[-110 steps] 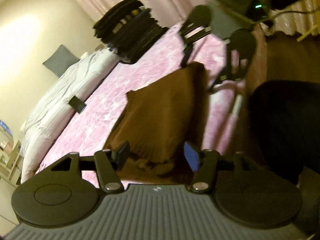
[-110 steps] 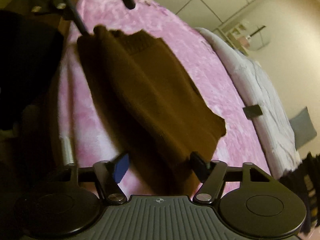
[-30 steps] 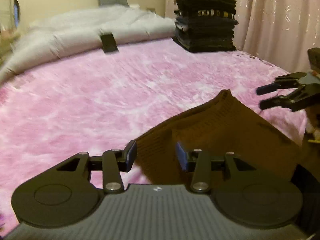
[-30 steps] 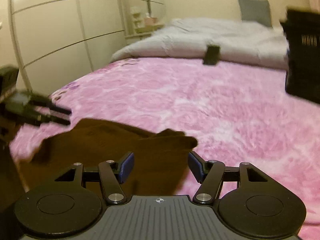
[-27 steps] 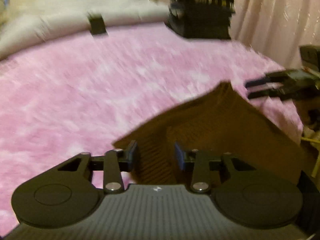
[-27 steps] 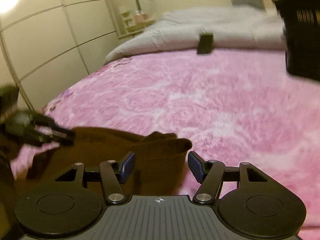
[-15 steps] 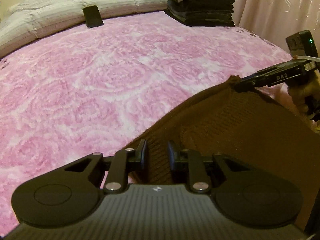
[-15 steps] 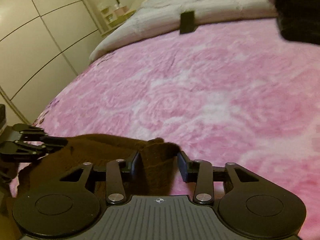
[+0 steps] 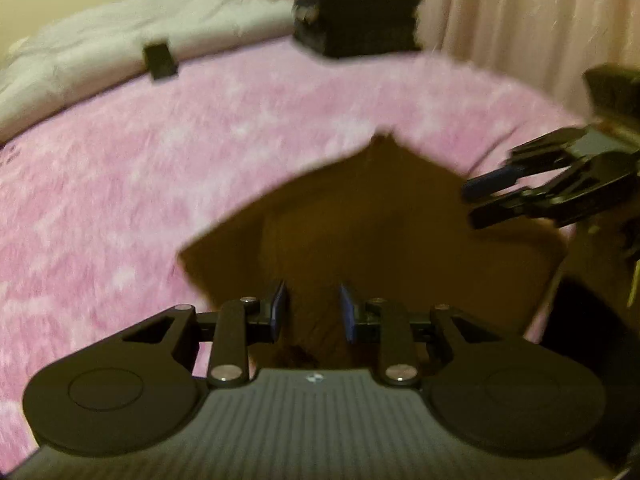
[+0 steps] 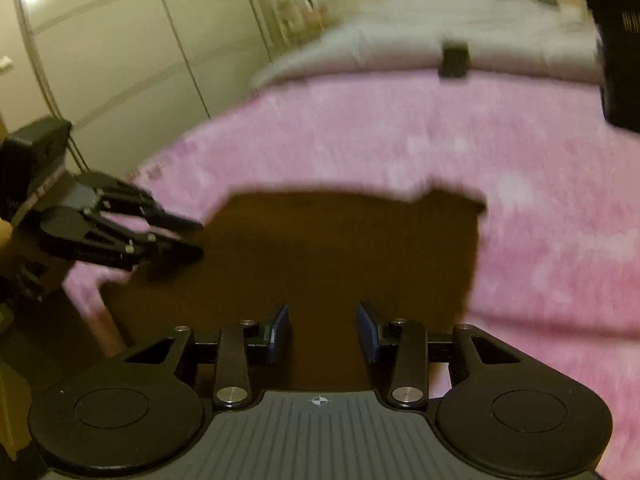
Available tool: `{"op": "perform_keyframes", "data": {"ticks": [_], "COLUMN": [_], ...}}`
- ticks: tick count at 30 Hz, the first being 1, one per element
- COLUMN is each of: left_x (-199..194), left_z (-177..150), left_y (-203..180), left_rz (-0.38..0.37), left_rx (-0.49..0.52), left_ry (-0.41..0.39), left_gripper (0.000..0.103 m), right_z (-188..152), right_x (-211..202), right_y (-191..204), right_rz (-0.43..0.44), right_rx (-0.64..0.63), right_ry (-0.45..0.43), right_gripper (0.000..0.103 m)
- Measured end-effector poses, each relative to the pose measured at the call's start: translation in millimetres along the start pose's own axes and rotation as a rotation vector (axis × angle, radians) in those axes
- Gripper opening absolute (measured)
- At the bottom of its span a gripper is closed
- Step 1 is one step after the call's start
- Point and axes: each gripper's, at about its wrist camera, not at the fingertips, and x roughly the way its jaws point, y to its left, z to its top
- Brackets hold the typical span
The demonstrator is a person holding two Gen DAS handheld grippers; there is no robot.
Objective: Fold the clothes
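Observation:
A brown knitted garment (image 9: 372, 216) lies folded flat on the pink bedspread (image 9: 160, 168) near the bed's front edge; it also shows in the right wrist view (image 10: 344, 248). My left gripper (image 9: 313, 312) is open and empty, lifted just above the garment's near edge. My right gripper (image 10: 323, 330) is open and empty, also above the garment. Each gripper shows in the other's view: the right one (image 9: 496, 196) at the garment's right side, the left one (image 10: 176, 236) at its left side. Both views are blurred by motion.
A stack of dark folded clothes (image 9: 356, 8) sits at the far side by the curtain (image 9: 520, 20). A small black object (image 9: 160, 60) lies near the grey duvet (image 9: 120, 48). A white wardrobe (image 10: 120, 60) stands left of the bed.
Both grippers were closing on the brown garment's corners half a second ago; now both have opened, let it go and pulled back up. The garment lies flat on the bedspread.

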Motion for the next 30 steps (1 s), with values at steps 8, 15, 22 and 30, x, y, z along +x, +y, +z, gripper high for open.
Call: {"op": "perform_keyframes", "data": {"ticks": [8, 15, 22, 30], "left_x": [-23.2, -65.5, -58.1, -49.3], "left_z": [-13.3, -52.0, -71.2, -89.1], "left_y": [20.6, 2.7, -10.2, -18.1], "left_rz": [0.008, 0.016, -0.018, -0.017], "left_rx": [-0.119, -0.367, -0.536, -0.547], "left_ry": [-0.071, -0.176, -0.184, -0.196], "left_gripper": [0.036, 0.041, 0.033, 0.010], "right_z": [27.8, 69.9, 109.4, 110.4], "right_x": [-18.8, 50.5, 123.4, 153.0], "right_y": [40.2, 69.6, 77.7, 68.8], "right_rz": [0.021, 0.164, 0.285, 0.340], "right_rx": [-0.215, -0.538, -0.787, -0.722], "right_ry": [-0.009, 0.088, 0.243, 0.336], "right_gripper": [0.086, 0.088, 0.085, 0.018]}}
